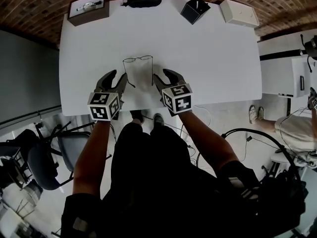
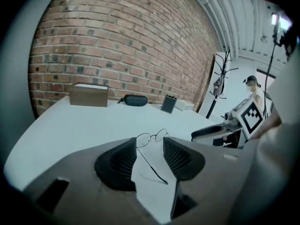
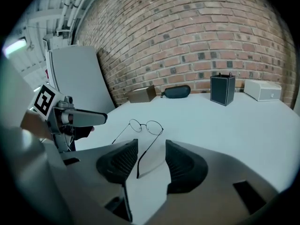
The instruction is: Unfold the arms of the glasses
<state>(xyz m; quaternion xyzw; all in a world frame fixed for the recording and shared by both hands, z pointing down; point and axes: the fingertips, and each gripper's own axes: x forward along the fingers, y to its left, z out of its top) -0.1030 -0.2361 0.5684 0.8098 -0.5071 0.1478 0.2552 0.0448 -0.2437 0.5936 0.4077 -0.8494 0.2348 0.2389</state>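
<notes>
Head view: a smooth white table [image 1: 208,58] carries thin wire glasses [image 1: 137,60] with round lenses near its middle. Both arms are unfolded and run back toward the person. The left gripper [image 1: 118,78] and right gripper [image 1: 162,76] sit just outside the arm tips, one on each side. Along the far edge stand a brown box [image 1: 89,7], a dark oval case [image 1: 142,0], a black square holder [image 1: 194,10] and a white box [image 1: 239,12].

Left gripper view: ribbed black pads [image 2: 123,159] stand spread, and one thin arm of the glasses lies on the table in the gap, untouched.

Right gripper view: jaws likewise spread, gripping nothing; the other arm's tip lies between the ribbed pads [image 3: 180,162], clear of both
</notes>
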